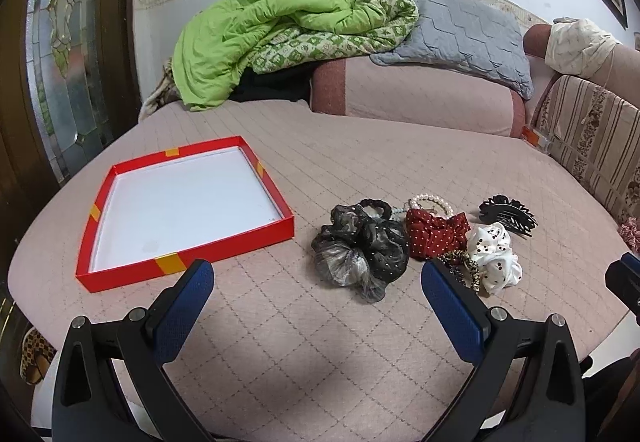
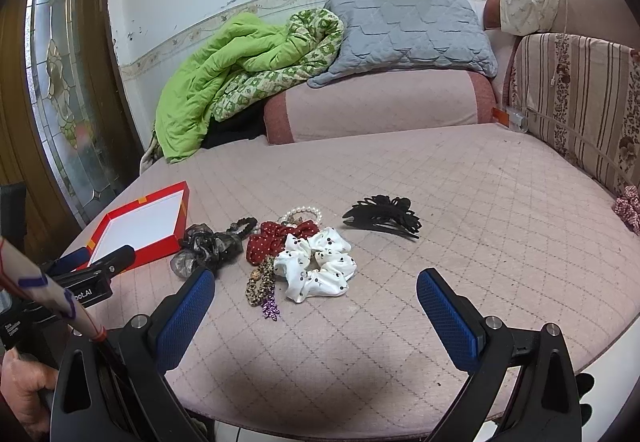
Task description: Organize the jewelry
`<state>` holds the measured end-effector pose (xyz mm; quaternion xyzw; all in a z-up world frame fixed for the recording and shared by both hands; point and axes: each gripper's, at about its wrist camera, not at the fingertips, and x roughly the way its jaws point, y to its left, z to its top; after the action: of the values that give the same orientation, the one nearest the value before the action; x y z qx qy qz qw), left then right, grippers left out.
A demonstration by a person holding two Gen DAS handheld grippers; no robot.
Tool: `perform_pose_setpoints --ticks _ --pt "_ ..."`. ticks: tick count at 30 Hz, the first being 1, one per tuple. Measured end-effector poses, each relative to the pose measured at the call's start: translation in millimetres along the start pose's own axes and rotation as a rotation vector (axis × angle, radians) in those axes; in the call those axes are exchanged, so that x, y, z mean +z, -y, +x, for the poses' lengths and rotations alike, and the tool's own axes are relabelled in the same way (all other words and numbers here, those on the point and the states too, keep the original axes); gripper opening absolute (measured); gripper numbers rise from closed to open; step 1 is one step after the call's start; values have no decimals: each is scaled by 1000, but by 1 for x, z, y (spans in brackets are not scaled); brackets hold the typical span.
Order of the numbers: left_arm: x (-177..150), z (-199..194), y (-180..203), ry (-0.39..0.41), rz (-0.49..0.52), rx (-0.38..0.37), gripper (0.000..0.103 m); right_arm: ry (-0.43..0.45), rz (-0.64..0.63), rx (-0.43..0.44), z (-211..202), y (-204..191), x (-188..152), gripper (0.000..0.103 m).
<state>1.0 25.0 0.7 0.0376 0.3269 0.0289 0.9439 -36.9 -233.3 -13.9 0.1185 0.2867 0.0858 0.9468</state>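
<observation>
A red tray with a white floor (image 1: 288, 227) (image 2: 158, 246) lies empty on the pink quilted bed. Right of it is a pile: a black sheer scrunchie (image 1: 360, 246) (image 2: 208, 248), a red dotted bow (image 1: 434, 234) (image 2: 280, 236), a white dotted scrunchie (image 1: 496, 254) (image 2: 316, 270), a pearl bracelet (image 1: 432, 200) (image 2: 306, 211), a leopard tie (image 2: 260, 284) and a black claw clip (image 1: 508, 216) (image 2: 384, 216). My left gripper (image 1: 318, 282) is open and empty, hovering before the black scrunchie. My right gripper (image 2: 316, 292) is open and empty, just before the white scrunchie.
A green quilt (image 1: 256, 30), a grey pillow (image 1: 460, 30) and a pink bolster (image 1: 420, 94) lie at the back. A striped headboard (image 1: 592, 130) is on the right with a pink scrunchie (image 2: 628, 208) beside it. A glass door (image 1: 60, 62) stands left.
</observation>
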Motion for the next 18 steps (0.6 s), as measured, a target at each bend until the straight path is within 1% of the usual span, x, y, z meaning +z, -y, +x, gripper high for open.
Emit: perform_pose_setpoints --ticks 2,4,8,11,13,15,16,18 --pt "0 5 1 6 3 1 103 -3 1 0 1 0 0 102" --pt "4 15 2 -19 -4 -59 103 -6 -1 0 2 -1 0 103" --pt "14 46 9 -80 6 -113 103 -13 -8 -4 4 -1 0 102" --pt "19 76 17 -160 17 -124 103 -15 -6 -4 6 -1 0 103" --pt "21 93 22 -201 38 -109 103 -15 -2 -4 6 1 0 103" --pt "20 106 29 -227 66 -118 103 -19 1 -5 8 1 0 103" --pt "20 113 32 -238 78 -108 103 -19 1 -5 8 1 0 103" --pt "20 123 32 -257 75 -106 103 -20 -2 -5 8 2 0 103"
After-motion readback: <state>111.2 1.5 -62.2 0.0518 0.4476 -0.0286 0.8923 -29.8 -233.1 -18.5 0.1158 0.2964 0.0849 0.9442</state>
